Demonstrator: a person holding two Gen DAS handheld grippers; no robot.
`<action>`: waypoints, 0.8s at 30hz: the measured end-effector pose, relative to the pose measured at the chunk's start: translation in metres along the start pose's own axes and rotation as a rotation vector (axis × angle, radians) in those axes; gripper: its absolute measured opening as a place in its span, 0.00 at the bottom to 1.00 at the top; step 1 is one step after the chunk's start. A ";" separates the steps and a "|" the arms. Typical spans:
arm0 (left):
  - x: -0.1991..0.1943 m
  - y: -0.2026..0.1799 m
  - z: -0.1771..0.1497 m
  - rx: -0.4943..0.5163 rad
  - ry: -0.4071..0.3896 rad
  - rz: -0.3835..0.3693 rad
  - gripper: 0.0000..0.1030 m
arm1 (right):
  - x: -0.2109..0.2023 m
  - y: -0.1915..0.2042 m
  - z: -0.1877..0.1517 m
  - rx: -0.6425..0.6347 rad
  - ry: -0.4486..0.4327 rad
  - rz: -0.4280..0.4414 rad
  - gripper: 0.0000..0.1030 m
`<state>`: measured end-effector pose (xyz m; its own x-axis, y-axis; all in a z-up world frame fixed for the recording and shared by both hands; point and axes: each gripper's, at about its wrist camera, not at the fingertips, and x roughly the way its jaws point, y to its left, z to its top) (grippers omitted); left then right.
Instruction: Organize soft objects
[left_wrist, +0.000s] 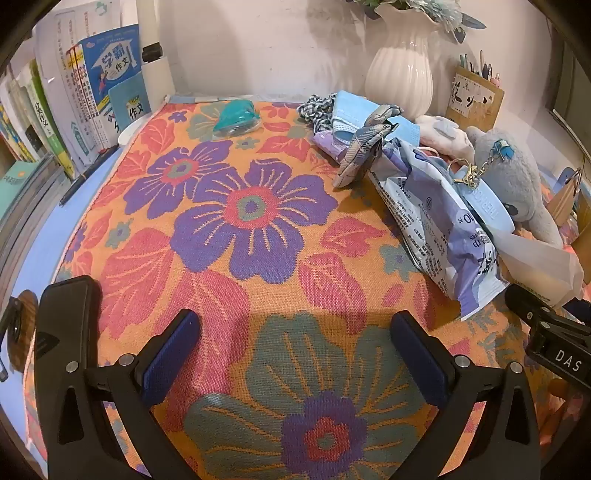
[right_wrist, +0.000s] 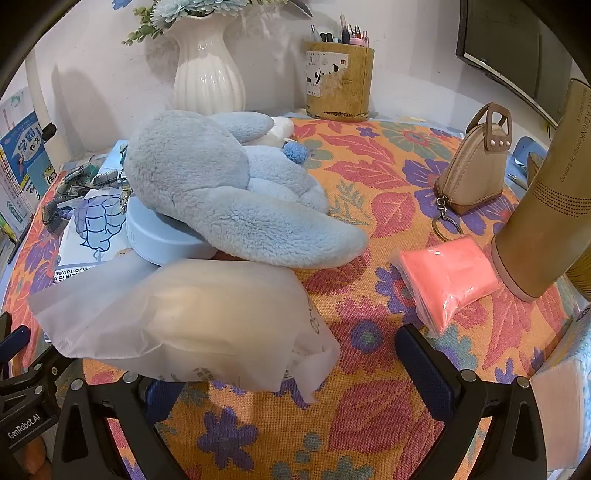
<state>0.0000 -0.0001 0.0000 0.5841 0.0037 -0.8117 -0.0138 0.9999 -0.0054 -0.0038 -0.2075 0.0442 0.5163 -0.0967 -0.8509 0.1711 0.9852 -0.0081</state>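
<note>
A grey-blue plush toy (right_wrist: 221, 184) lies on a round pale blue case (right_wrist: 162, 240), with a frosted white pouch (right_wrist: 207, 314) in front of it. A pink packet (right_wrist: 447, 277) lies to the right. In the left wrist view, blue face masks (left_wrist: 351, 110), plaid scrunchies (left_wrist: 360, 151), a wet-wipes pack (left_wrist: 436, 221) and the plush toy (left_wrist: 513, 173) pile up at the right, and a teal packet (left_wrist: 236, 116) lies at the back. My left gripper (left_wrist: 295, 354) is open over bare floral cloth (left_wrist: 240, 221). My right gripper (right_wrist: 295, 373) is open, its left finger under the pouch's edge.
A white vase (right_wrist: 207, 74) and a pen holder (right_wrist: 338, 81) stand by the back wall. Books (left_wrist: 92, 96) line the left side. A tan coin purse (right_wrist: 476, 170) and a tall tan cylinder (right_wrist: 546, 192) stand at the right, a tissue pack (right_wrist: 569, 387) near the front right.
</note>
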 end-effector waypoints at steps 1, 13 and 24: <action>0.000 0.000 0.000 0.000 0.000 0.000 1.00 | 0.000 0.000 0.000 0.000 0.000 0.000 1.00; -0.025 -0.007 -0.024 0.032 0.067 -0.018 1.00 | -0.020 -0.002 -0.024 -0.055 0.073 0.054 1.00; -0.123 -0.002 -0.011 0.068 -0.117 -0.246 0.99 | -0.101 -0.019 -0.058 -0.058 -0.065 0.134 1.00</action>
<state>-0.0811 -0.0032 0.0936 0.6527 -0.2417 -0.7180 0.1926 0.9695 -0.1514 -0.1075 -0.2086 0.0997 0.5850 0.0294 -0.8105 0.0494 0.9962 0.0718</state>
